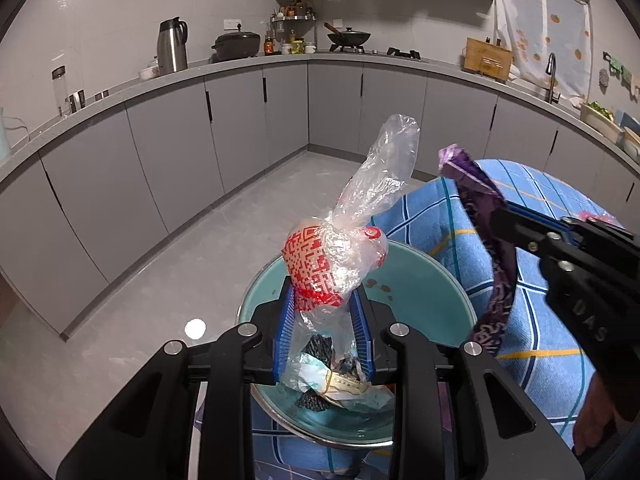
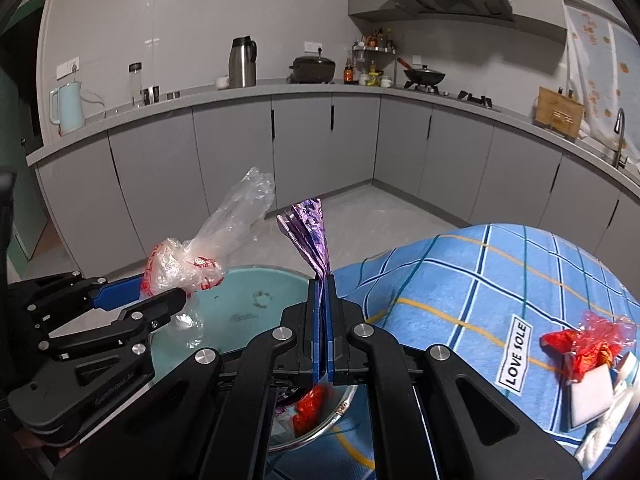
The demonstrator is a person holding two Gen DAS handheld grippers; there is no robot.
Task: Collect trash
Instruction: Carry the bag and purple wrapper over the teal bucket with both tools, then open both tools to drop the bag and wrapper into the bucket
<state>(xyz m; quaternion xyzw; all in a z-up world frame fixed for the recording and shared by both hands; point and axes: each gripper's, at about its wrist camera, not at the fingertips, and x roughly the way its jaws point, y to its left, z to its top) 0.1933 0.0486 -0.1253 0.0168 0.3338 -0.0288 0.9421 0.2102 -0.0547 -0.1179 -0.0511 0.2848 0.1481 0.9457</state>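
My left gripper [image 1: 324,300] is shut on a clear plastic bag with red print [image 1: 332,256] and holds it over a teal basin [image 1: 424,280] with scraps of trash in it. The bag also shows in the right wrist view [image 2: 188,268]. My right gripper [image 2: 324,284] is shut on a purple foil wrapper [image 2: 310,232], held up beside the basin [image 2: 240,300]. The wrapper hangs from that gripper in the left wrist view [image 1: 496,264].
The basin stands at the edge of a table with a blue checked cloth [image 2: 480,288]. A red wrapper [image 2: 588,344] and white pieces lie on the cloth at right. Grey kitchen cabinets [image 1: 160,152] and floor lie beyond.
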